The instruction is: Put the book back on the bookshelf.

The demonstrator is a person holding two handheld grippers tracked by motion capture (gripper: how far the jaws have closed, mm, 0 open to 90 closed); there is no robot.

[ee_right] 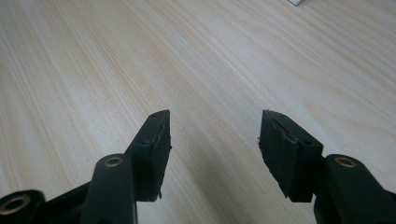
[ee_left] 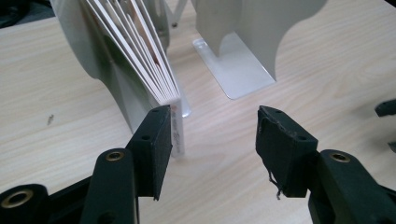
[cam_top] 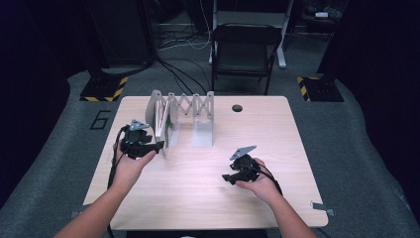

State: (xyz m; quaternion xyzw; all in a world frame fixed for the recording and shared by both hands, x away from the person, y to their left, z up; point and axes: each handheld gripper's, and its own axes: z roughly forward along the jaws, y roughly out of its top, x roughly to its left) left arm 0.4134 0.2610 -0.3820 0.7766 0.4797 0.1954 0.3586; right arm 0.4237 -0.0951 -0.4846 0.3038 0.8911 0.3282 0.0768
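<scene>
Both forearms are bare, no sleeves; each hand carries a black two-jaw gripper, the left gripper point(cam_top: 157, 145) and the right gripper point(cam_top: 227, 177), each topped by a grey three-cornered plate at about 12 o'clock; a black cable trails toward 6 o'clock; the jaw arms bear brass-ringed screw holes; the dark pads point(ee_left: 283, 154) look worn, with frayed threads.

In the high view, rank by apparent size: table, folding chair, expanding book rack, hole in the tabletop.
1. table
2. folding chair, though it sits farther from the camera
3. expanding book rack
4. hole in the tabletop
</scene>
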